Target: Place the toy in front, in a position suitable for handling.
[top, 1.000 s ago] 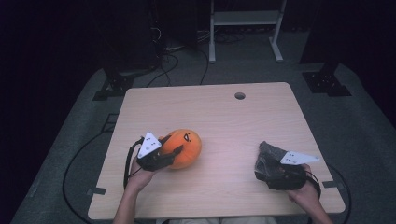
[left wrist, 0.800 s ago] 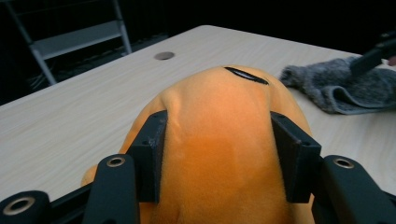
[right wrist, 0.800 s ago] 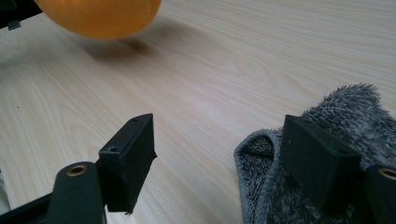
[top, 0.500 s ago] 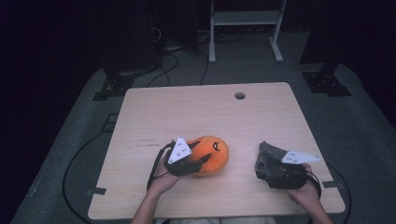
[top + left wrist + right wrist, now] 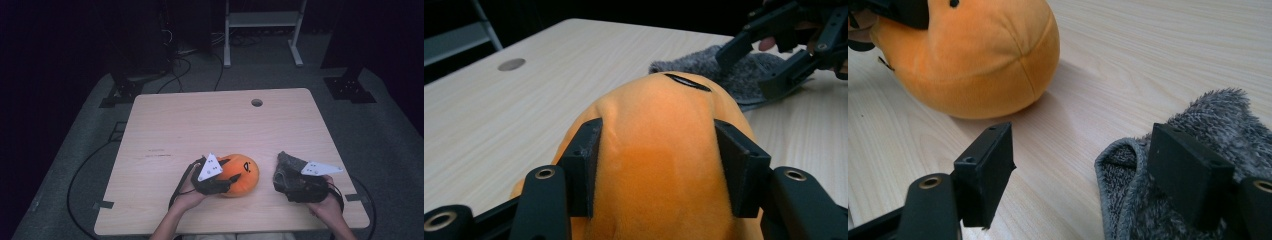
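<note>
The round orange plush toy with black stitched features [image 5: 239, 174] looks light, soft and squashy, best pinched across its yielding sides. It sits on the pale wooden table [image 5: 210, 125], near its front edge. The left gripper [image 5: 659, 160] clamps it on both flanks. The right gripper [image 5: 1083, 175] stands open, one jaw over the fuzzy grey cloth [image 5: 1193, 165].

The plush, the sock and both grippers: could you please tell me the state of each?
Plush: resting on the table, squeezed at one end.
Sock: lying on the table, its opening facing the plush, one right jaw inside it.
Left gripper: jaws shut on the plush.
Right gripper: jaws open, one outside the sock.
</note>
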`<act>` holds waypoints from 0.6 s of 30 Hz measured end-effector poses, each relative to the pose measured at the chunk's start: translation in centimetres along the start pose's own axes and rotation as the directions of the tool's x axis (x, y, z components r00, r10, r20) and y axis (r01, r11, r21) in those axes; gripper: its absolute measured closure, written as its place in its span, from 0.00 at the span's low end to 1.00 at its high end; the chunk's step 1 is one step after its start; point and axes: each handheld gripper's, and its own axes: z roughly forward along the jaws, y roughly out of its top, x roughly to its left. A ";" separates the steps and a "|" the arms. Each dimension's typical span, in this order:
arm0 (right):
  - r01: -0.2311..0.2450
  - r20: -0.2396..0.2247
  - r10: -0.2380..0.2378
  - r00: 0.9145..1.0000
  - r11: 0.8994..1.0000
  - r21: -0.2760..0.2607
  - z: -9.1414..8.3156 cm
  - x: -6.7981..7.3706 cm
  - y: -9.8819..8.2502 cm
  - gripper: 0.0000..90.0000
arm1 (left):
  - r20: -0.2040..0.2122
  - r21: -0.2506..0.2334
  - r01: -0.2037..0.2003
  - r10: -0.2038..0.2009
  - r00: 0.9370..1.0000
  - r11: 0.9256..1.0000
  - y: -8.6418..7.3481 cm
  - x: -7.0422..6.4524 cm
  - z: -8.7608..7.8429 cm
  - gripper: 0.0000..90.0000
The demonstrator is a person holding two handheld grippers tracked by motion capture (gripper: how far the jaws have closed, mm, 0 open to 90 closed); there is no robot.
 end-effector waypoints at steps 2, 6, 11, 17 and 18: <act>0.000 -0.001 0.000 1.000 1.000 0.002 0.0 0.0 0.0 0.28 | 0.017 0.010 0.002 -0.003 1.000 1.000 -0.3 -0.2 0.4 0.46; 0.002 -0.001 -0.002 1.000 1.000 0.002 0.1 0.0 0.1 0.28 | 0.028 0.009 -0.011 0.011 1.000 1.000 -0.3 -0.3 0.5 0.31; -0.013 0.013 0.013 1.000 1.000 -0.009 -0.2 -0.4 0.1 0.28 | 0.014 -0.034 0.049 -0.049 0.999 0.998 0.3 1.5 -1.2 0.17; -0.035 0.036 0.035 0.999 0.999 -0.023 -0.7 -1.1 0.0 0.28 | -0.015 -0.062 0.060 -0.061 0.998 0.996 0.3 2.7 -2.7 0.16; -0.039 0.038 0.039 0.999 0.999 -0.023 -0.7 -1.2 0.0 0.28 | -0.015 -0.062 0.060 -0.061 0.998 0.996 0.3 2.7 -2.7 0.16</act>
